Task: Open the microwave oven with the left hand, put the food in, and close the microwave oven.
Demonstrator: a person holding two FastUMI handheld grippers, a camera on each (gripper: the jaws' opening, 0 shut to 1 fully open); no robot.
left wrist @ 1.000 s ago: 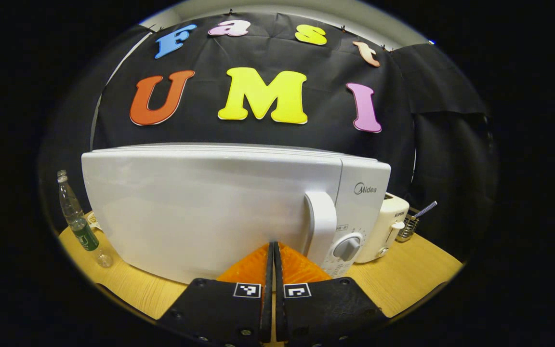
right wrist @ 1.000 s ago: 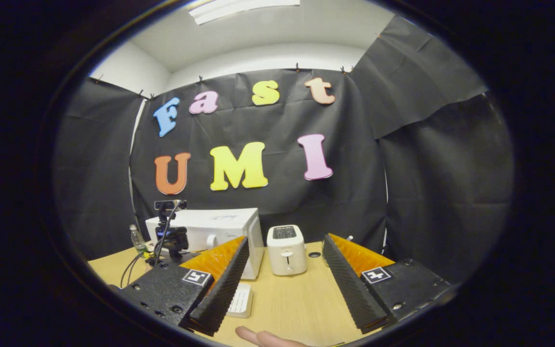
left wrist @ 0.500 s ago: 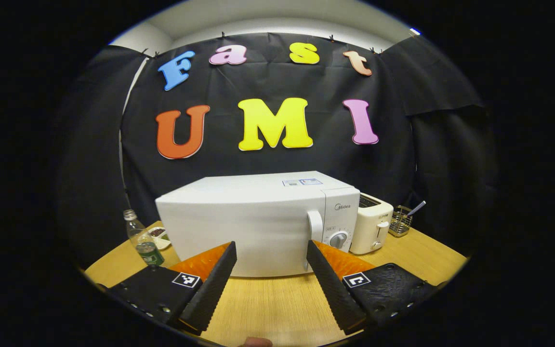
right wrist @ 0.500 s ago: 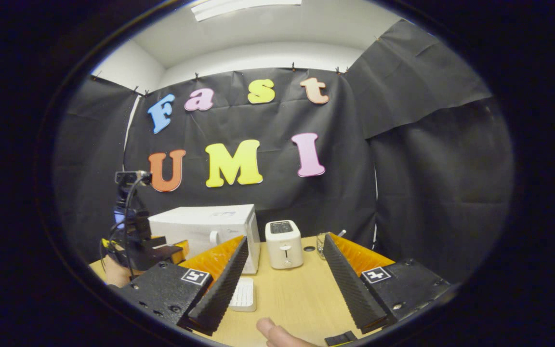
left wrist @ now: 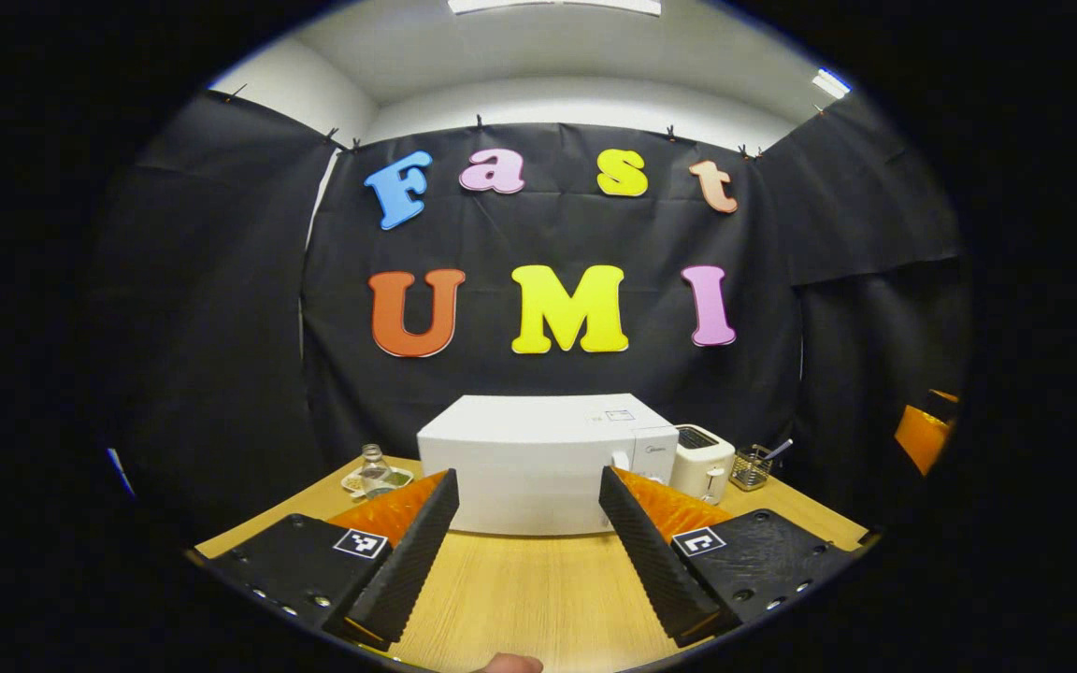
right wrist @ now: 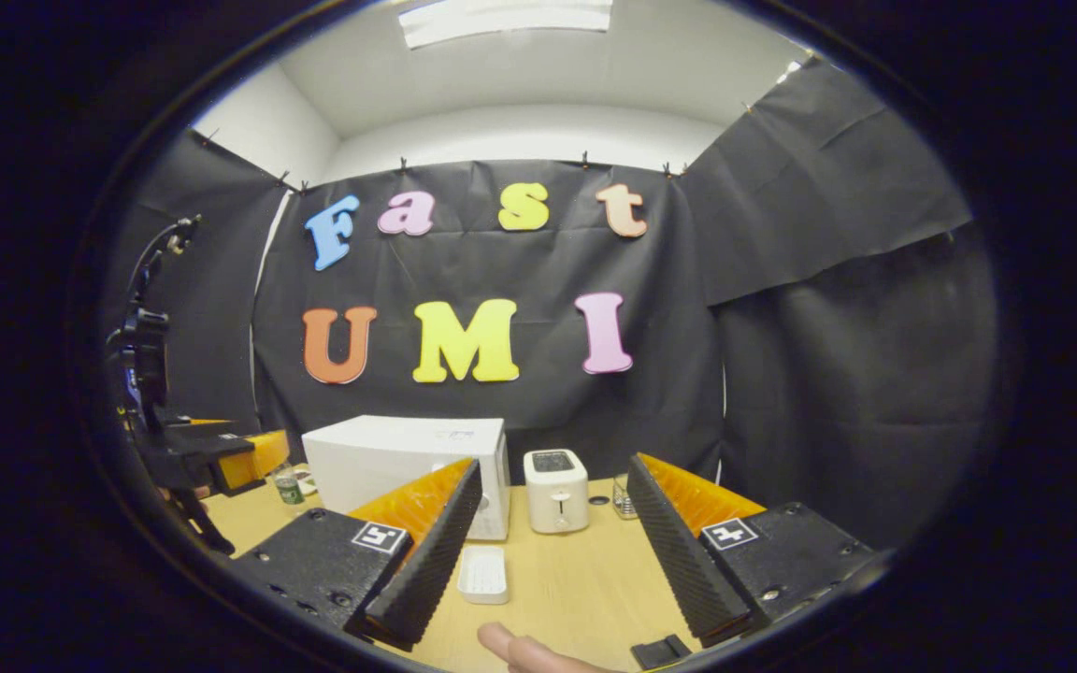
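With the boxy white microwave oven shut at the wooden table's far side, both the left gripper and the right gripper hang open and empty, well short; the left should approach the door handle squarely.

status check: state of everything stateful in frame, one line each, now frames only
microwave: door shut, upright on the table.
left gripper: open, holding nothing.
right gripper: open, holding nothing.
toaster: upright beside the microwave, slots look empty.
bottle: upright, left of the microwave.
white tray: flat on the table, looks empty.
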